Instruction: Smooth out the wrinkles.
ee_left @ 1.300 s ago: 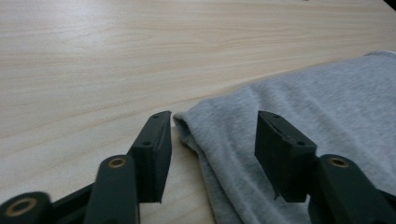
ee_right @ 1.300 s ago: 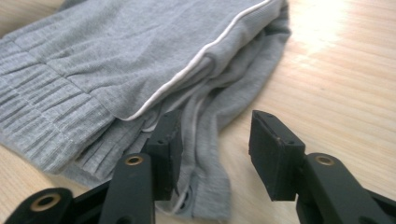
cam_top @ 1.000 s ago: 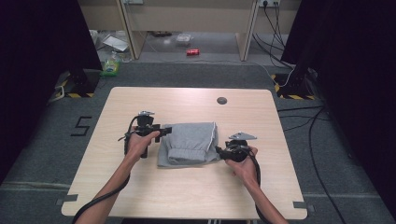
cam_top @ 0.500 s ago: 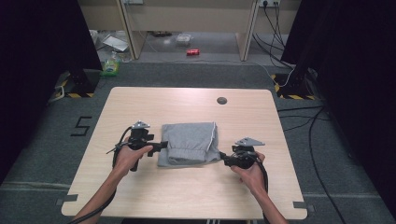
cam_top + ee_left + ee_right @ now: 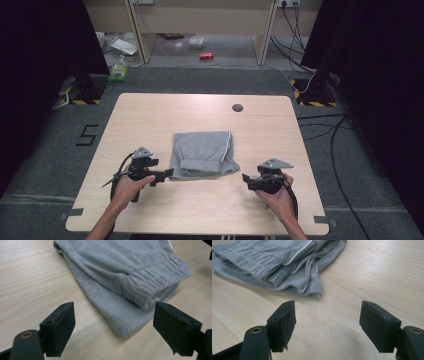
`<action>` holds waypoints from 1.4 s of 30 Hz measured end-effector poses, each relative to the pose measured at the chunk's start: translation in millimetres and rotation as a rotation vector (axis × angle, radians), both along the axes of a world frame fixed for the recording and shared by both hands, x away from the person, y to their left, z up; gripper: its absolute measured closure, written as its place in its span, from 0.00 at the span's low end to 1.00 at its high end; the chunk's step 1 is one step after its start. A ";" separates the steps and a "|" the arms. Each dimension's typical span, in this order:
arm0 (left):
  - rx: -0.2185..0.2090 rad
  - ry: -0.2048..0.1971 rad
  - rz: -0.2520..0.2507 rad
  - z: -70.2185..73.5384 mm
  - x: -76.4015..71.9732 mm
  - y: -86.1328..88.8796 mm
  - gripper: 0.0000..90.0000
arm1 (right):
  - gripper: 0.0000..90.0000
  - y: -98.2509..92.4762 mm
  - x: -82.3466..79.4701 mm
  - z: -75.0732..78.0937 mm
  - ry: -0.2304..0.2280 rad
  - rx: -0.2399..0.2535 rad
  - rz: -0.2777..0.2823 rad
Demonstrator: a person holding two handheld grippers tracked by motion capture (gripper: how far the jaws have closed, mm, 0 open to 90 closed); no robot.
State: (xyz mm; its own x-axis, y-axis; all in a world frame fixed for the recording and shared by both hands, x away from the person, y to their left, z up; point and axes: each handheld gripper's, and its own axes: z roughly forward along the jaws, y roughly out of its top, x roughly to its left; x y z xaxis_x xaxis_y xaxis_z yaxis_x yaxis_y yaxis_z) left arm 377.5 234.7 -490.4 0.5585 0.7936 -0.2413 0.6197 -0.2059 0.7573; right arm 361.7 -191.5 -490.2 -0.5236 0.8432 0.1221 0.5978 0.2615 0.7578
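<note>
My left gripper [image 5: 167, 173] and right gripper [image 5: 245, 178] jaws wide, just opened, empty. Folded grey ribbed-cuff fabric garment [image 5: 202, 153] lies mid-table between them (released). Risk: left jaw tip near hem snags cloth, undoing fold.

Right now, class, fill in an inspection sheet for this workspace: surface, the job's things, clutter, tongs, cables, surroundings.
Surface: pale wooden table, with a small dark round hole near its far edge.
Job's things: folded grey fabric garment with ribbed cuff, lying flat mid-table.
Clutter: nothing seen on the table.
Tongs: left black tongs open beside the garment's near left corner, jaws just opening, nothing between them; right black tongs open, jaws just opening, apart from the garment, nothing between them.
Cables: black cable loops from the left tongs; more black cables on the floor.
Surroundings: grey carpet, red can on the floor beyond, dark curtains.
</note>
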 end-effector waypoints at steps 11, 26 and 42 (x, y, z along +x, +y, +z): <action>0.054 -0.037 -0.023 -9.7 -34.8 3.2 0.19 | 0.27 -2.9 -19.4 -3.6 0.024 -0.015 0.012; 0.122 -0.035 -0.039 -29.5 -66.8 10.8 0.18 | 0.21 -10.5 -43.4 -10.4 0.050 -0.072 0.014; 0.205 -0.089 -0.032 -33.3 -82.9 10.9 0.15 | 0.19 -14.4 -60.5 -15.8 0.088 -0.146 0.016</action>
